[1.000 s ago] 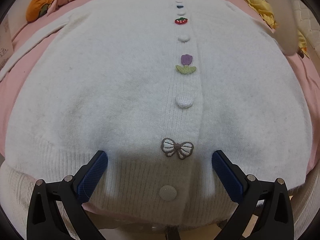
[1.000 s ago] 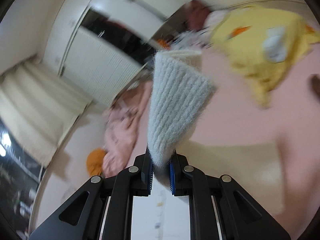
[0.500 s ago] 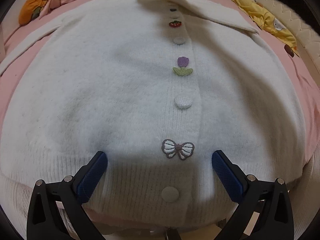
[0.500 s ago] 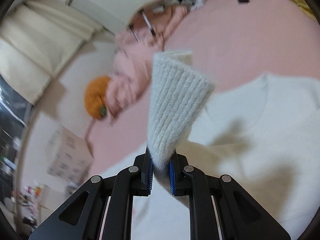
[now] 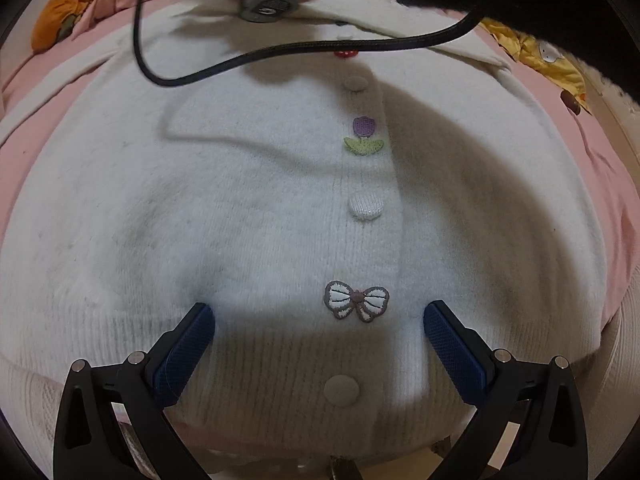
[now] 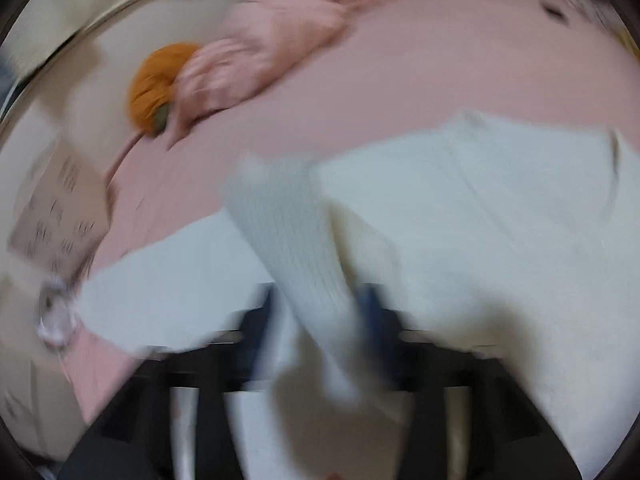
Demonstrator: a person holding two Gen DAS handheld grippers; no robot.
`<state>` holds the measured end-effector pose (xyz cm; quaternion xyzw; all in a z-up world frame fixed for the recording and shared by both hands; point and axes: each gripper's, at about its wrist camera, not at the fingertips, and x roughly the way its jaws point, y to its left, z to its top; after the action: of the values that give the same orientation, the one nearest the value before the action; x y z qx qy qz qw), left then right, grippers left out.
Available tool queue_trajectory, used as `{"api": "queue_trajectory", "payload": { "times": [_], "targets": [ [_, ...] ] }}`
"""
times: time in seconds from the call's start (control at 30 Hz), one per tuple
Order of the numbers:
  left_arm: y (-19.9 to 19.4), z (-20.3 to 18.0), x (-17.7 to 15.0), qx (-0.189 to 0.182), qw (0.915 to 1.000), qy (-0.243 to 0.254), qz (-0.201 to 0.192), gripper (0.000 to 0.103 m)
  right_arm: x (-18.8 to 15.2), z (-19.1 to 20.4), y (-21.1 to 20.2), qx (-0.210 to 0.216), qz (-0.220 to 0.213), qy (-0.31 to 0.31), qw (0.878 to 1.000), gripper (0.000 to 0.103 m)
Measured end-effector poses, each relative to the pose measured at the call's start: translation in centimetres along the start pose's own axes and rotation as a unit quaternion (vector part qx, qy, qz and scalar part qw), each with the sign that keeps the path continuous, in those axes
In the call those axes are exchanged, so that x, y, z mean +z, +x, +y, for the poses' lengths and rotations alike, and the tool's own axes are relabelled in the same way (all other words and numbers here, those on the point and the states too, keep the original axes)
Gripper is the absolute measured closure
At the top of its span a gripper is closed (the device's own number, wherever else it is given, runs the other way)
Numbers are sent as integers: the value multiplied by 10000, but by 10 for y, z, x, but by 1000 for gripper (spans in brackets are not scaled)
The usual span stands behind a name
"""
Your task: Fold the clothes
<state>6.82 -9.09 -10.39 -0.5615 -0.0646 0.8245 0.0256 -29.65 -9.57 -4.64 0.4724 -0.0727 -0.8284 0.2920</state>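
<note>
A white fluffy cardigan [image 5: 240, 208] lies flat, front up, on the pink bed [image 5: 24, 152], with a bow patch [image 5: 356, 301] and a tulip patch [image 5: 363, 136] along its button band. My left gripper [image 5: 319, 324] is open and empty, hovering over the ribbed hem. The right sleeve is folded across the cardigan's chest near the collar [image 5: 460, 44]. In the blurred right wrist view my right gripper [image 6: 320, 312] has its blue pads parted around the ribbed sleeve cuff [image 6: 296, 248], which hangs between them over the cardigan [image 6: 500, 220].
The right gripper's body and black cable [image 5: 280, 52] cross the top of the left wrist view. An orange pumpkin plush [image 5: 60, 8] and pink bedding [image 6: 256, 52] lie at the far left. A yellow garment [image 5: 540, 60] lies at the right.
My right gripper has carried the sleeve cuff leftward across the cardigan's chest and lower, and its jaws have opened from their tight grip. My left gripper has stayed put.
</note>
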Motion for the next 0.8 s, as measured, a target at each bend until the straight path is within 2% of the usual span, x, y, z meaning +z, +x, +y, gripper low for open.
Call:
{"api": "queue_trajectory", "payload": {
  "times": [0.03, 0.13, 0.2, 0.27, 0.33, 0.37, 0.43, 0.47, 0.5, 0.53, 0.57, 0.63, 0.67, 0.7, 0.8],
  "targets": [
    [-1, 1, 0, -5, 10000, 1, 2, 0, 3, 7, -1, 150, -5, -75, 9999, 17],
    [1, 1, 4, -48, 10000, -30, 7, 0, 13, 21, -6, 981, 59, 114, 9951, 16],
    [-5, 9, 1, -170, 9998, -140, 15, 0, 15, 15, -24, 1439, 34, 331, 9890, 17],
    [-17, 23, 4, -588, 9973, -435, 40, 0, 16, -6, -55, 1435, -304, 484, 9880, 17],
    [-38, 43, 9, -1079, 9919, -663, -115, 0, 16, -40, -85, 1125, -639, 671, 9893, 17],
    [-53, 53, 15, -1189, 9901, -688, -301, 0, 13, -66, -107, 695, -821, 707, 9917, 17],
    [-84, 72, 40, -1149, 9883, -537, -849, 0, -2, -106, -137, -414, -963, 549, 9930, 17],
    [-97, 80, 67, -1062, 9871, -300, -1160, 0, -12, -129, -145, -1021, -881, 525, 9895, 17],
    [-100, 82, 89, -1036, 9860, -135, -1298, 0, -21, -146, -146, -1269, -764, 581, 9873, 18],
    [-99, 86, 121, -971, 9845, 16, -1460, 0, -30, -165, -146, -1297, -613, 738, 9869, 23],
    [-93, 89, 148, -974, 9824, 35, -1595, 0, -42, -182, -144, -1126, -476, 958, 9879, 42],
    [-62, 86, 211, -1172, 9793, -97, -1646, 0, -60, -199, -138, -1122, -259, 1028, 9880, 47],
    [-32, 73, 247, -1304, 9797, -160, -1511, 0, -71, -204, -132, -1241, -182, 877, 9882, 53],
    [-13, 73, 269, -1335, 9809, -280, -1390, 0, -79, -207, -131, -1340, -161, 770, 9878, 65],
    [65, 76, 321, -1124, 9862, -836, -882, 0, -95, -217, -147, -1461, -386, 514, 9872, 69]
  ]
}}
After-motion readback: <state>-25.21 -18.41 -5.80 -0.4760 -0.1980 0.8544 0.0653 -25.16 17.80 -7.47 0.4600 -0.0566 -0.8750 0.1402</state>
